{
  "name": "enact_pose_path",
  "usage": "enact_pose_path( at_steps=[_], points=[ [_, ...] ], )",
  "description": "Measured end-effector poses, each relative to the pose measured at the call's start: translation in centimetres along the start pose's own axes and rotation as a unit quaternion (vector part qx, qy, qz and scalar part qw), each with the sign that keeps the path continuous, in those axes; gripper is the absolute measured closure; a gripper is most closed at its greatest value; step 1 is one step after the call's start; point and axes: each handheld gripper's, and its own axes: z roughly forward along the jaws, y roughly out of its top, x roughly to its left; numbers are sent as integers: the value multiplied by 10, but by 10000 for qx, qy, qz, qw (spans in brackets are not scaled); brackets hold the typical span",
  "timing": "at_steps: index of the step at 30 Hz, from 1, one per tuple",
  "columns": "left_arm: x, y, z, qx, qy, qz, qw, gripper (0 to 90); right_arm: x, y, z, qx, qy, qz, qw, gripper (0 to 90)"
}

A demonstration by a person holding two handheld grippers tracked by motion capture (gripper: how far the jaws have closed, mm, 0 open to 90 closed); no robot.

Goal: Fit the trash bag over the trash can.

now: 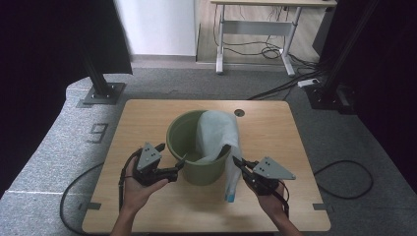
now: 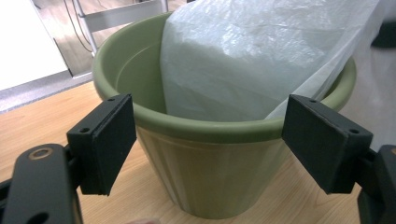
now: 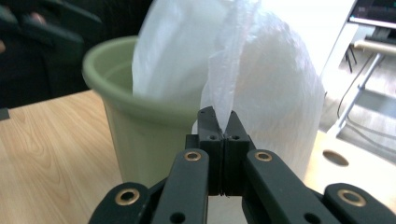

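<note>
Over the bucket [image 1: 196, 147] rim, the right hand-held gripper [image 3: 218, 122] pinches the bag [image 3: 261, 84].

The pot [image 2: 205, 158] looks like smooth green plastic with a soft shine. The bag [image 3: 275, 93] is thin, crinkled, half-clear white plastic film. The pads [image 2: 109, 140] are matt black, slightly rough, and the table [image 1: 142, 123] is smooth light wood.
</note>
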Motion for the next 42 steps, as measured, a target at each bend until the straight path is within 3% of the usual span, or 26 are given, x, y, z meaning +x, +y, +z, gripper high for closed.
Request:
enact_pose_path(
  at_steps=[9, 16, 25, 42],
  points=[
    [-8, 7, 6, -5, -147, 119, 9998, 182, -2, 25, 5, -55, -86, -164, 9998, 882],
    [-11, 8, 7, 0, -193, 128, 9997, 182, -11, 15, -1, 190, -265, -137, 9994, 882],
    [-19, 12, 15, 33, -324, 230, 9992, 187, -19, 18, -10, 50, -508, -231, 9984, 882],
    [-43, 26, 35, 14, -420, 178, 9990, 194, -15, 23, -12, -70, -417, -265, 9988, 882]
  ],
)
